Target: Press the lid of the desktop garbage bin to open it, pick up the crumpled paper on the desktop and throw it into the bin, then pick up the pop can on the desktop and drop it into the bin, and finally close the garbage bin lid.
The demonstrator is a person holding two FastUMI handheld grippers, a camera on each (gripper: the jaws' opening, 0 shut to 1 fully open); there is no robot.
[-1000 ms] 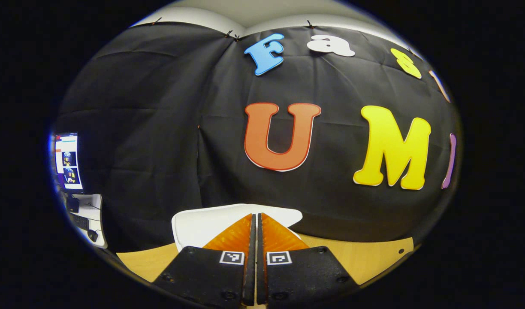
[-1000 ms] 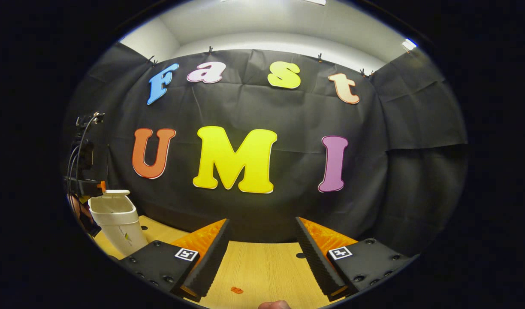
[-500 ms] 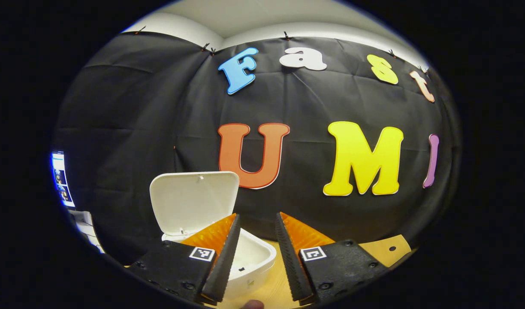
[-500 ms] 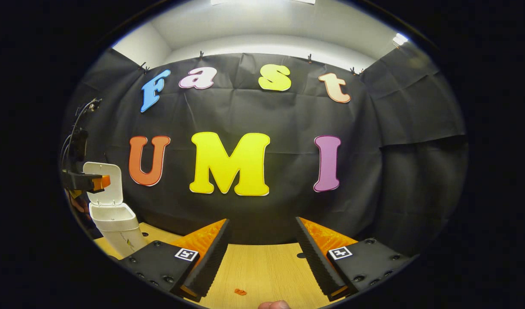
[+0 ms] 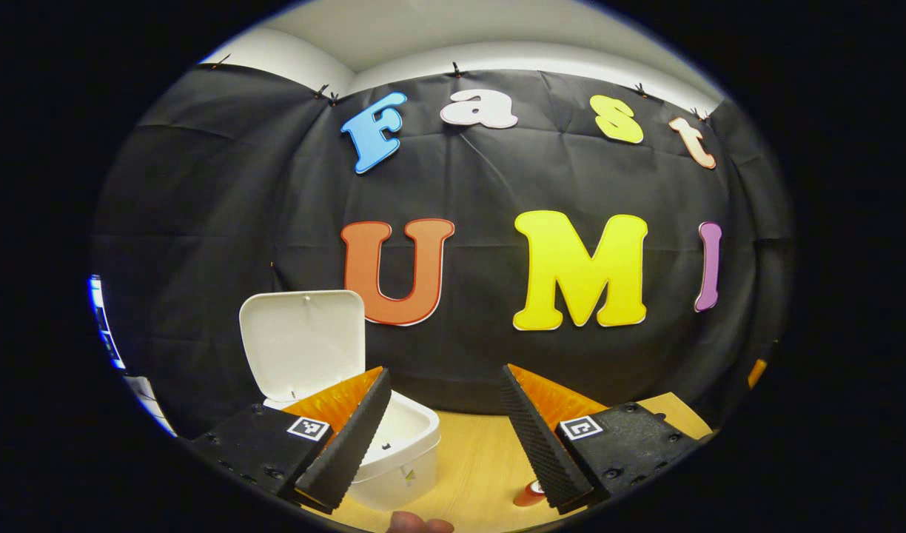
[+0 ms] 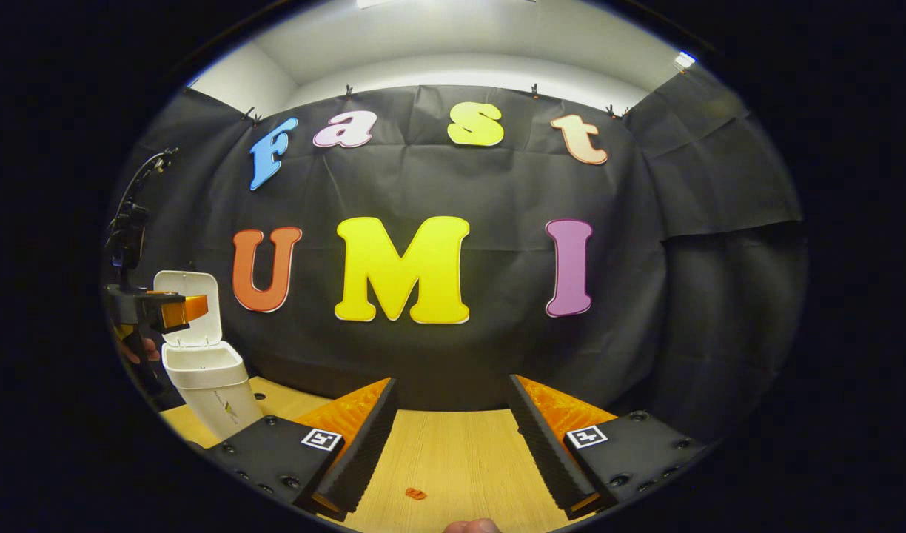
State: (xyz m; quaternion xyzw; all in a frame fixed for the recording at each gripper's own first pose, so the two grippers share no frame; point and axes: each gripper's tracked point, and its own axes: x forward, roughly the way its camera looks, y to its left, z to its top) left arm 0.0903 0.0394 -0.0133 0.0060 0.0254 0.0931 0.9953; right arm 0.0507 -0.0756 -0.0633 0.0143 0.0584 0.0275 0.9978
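The white desktop bin [image 5: 401, 451] stands on the wooden table with its lid [image 5: 302, 342] swung upright. My left gripper [image 5: 444, 437] is open, held just in front of and above the bin, with nothing between its fingers. In the right gripper view the bin [image 6: 212, 389] is at the far left, and the left gripper [image 6: 190, 309] hovers level with the raised lid [image 6: 194, 285]. My right gripper [image 6: 453, 437] hangs open over bare table, well to the right of the bin. A small red round thing [image 5: 528, 494] peeks out by the left gripper's right finger; I cannot tell what it is.
The wooden table [image 6: 453, 463] runs back to the black cloth wall. A tiny orange scrap [image 6: 415, 493] lies on it near my right gripper. A fingertip [image 5: 417, 524] shows at the bottom edge. A lit screen [image 5: 101, 326] sits far left.
My left gripper went from shut against the bin lid to open and drew back. The lid sprang up and stands upright. The right gripper hardly moved.
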